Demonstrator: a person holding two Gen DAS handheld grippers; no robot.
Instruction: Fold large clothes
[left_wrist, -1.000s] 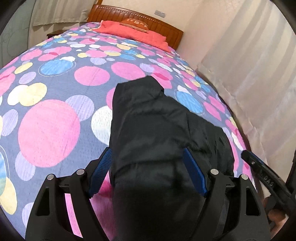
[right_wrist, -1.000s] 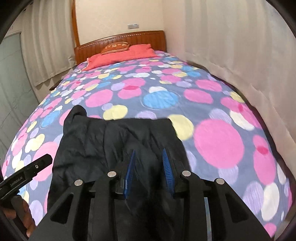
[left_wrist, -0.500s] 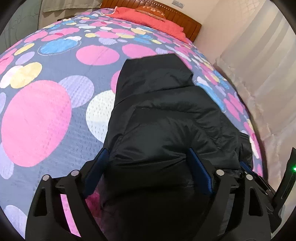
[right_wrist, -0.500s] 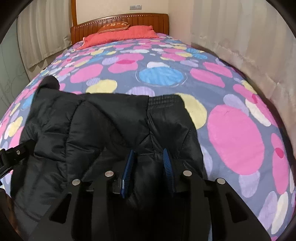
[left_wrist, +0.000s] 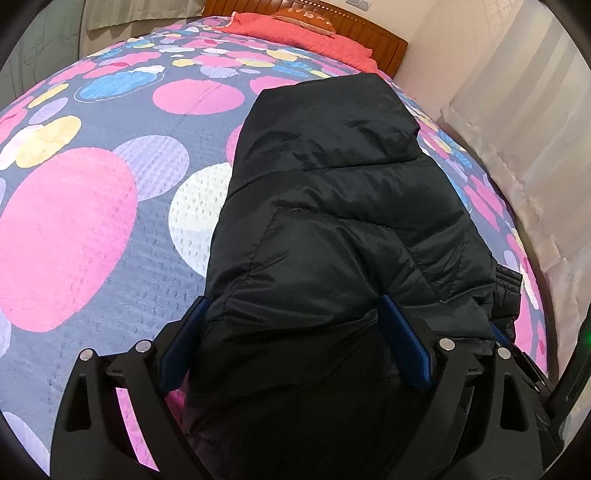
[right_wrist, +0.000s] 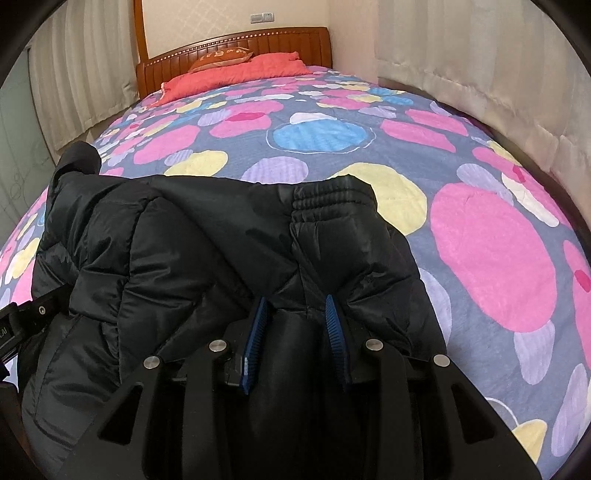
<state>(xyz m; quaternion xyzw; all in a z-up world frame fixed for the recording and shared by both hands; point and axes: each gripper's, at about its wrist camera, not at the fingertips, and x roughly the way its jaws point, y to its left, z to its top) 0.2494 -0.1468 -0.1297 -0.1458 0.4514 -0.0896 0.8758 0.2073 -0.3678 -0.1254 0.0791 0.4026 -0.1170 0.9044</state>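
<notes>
Nearest, the left hand-held gripper (left_wrist: 295, 343) is opening its jaws around the black padded jacket (left_wrist: 343, 206), while the right hand-held gripper (right_wrist: 295, 332) remains clamped on a fold of it. Both have lowered the jacket onto the bed (right_wrist: 491, 254), so the fold looks laid and release underway.

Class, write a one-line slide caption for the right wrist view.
Right claw pinching a puffy black quilted jacket on a polka-dot bedspread.
</notes>
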